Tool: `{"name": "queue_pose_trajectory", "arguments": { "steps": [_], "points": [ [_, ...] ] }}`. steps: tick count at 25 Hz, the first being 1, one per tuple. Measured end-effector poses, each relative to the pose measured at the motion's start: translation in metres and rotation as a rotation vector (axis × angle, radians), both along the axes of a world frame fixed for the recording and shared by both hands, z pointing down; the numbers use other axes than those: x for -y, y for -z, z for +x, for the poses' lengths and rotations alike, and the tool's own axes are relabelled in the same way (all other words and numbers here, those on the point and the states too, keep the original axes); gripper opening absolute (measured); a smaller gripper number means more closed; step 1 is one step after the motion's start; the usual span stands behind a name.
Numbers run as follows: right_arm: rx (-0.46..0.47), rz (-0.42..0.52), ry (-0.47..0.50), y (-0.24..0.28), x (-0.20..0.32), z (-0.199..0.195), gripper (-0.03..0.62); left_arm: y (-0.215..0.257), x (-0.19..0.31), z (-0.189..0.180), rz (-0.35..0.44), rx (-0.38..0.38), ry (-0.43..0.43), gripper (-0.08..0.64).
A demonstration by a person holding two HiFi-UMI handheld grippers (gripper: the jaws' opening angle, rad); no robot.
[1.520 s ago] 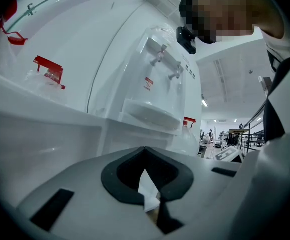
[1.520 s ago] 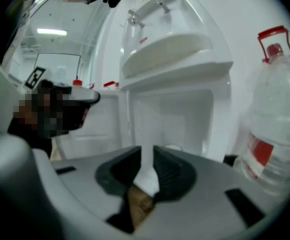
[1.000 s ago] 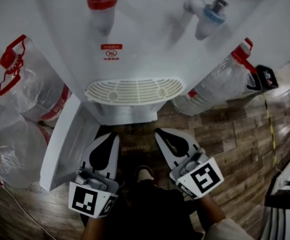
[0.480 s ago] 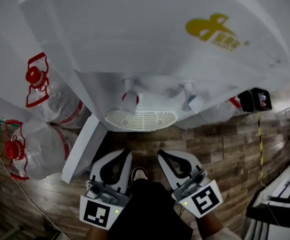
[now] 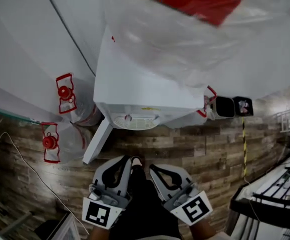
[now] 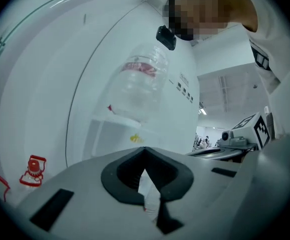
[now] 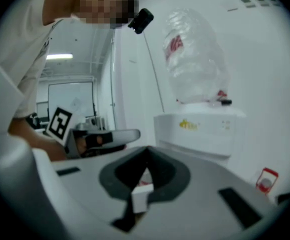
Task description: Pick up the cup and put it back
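Note:
No cup shows in any view. A white water dispenser [image 5: 145,99] stands ahead of me, with a large clear bottle [image 5: 185,34] on top; both appear again as the dispenser [image 7: 200,126] and bottle [image 7: 195,59] in the right gripper view. My left gripper [image 5: 124,160] and right gripper [image 5: 155,168] hang low by my body above the wooden floor, well short of the dispenser. Both are shut with nothing between their jaws. In the left gripper view the left gripper [image 6: 145,151] points up toward the bottle [image 6: 139,84].
Two spare water bottles with red caps [image 5: 64,94] [image 5: 49,141] lie left of the dispenser. Its lower door [image 5: 95,144] hangs open to the left. A black box [image 5: 233,106] sits at the right, a cable [image 5: 14,154] runs over the floor, and shelving [image 5: 275,194] stands far right.
The head view has pulled back and tilted up: the taps and drip tray filled the frame, now the whole dispenser and its bottle show. Both grippers stay shut near my body.

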State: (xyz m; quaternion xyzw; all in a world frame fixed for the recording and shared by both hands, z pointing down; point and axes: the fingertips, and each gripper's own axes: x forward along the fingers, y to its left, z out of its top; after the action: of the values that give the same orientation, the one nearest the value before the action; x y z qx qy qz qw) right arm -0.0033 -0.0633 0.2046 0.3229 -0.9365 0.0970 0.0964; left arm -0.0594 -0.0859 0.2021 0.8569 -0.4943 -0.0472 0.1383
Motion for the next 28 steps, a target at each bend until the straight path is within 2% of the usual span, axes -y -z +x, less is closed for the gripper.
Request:
{"name": "queue_pose_trajectory", "arguments": {
  "steps": [6, 11, 15, 19, 28],
  "points": [
    [-0.019, 0.042, -0.027, 0.125, -0.021, 0.000, 0.023, 0.122, -0.018, 0.002, 0.008, -0.013, -0.021, 0.009],
    [-0.002, -0.018, -0.098, 0.205, -0.035, 0.019, 0.023, 0.209, -0.041, 0.000, 0.054, -0.009, -0.023, 0.009],
    [0.029, 0.003, -0.147, 0.260, -0.040, 0.030, 0.023, 0.265, -0.058, -0.002, 0.101, -0.014, -0.004, 0.008],
    [0.044, 0.033, -0.181, 0.290, -0.060, 0.028, 0.023, 0.292, -0.081, -0.003, 0.129, -0.024, -0.001, 0.009],
    [0.066, 0.050, -0.207, 0.315, -0.107, 0.027, 0.023, 0.314, -0.122, -0.003, 0.148, -0.032, 0.013, 0.009]
  ]
}}
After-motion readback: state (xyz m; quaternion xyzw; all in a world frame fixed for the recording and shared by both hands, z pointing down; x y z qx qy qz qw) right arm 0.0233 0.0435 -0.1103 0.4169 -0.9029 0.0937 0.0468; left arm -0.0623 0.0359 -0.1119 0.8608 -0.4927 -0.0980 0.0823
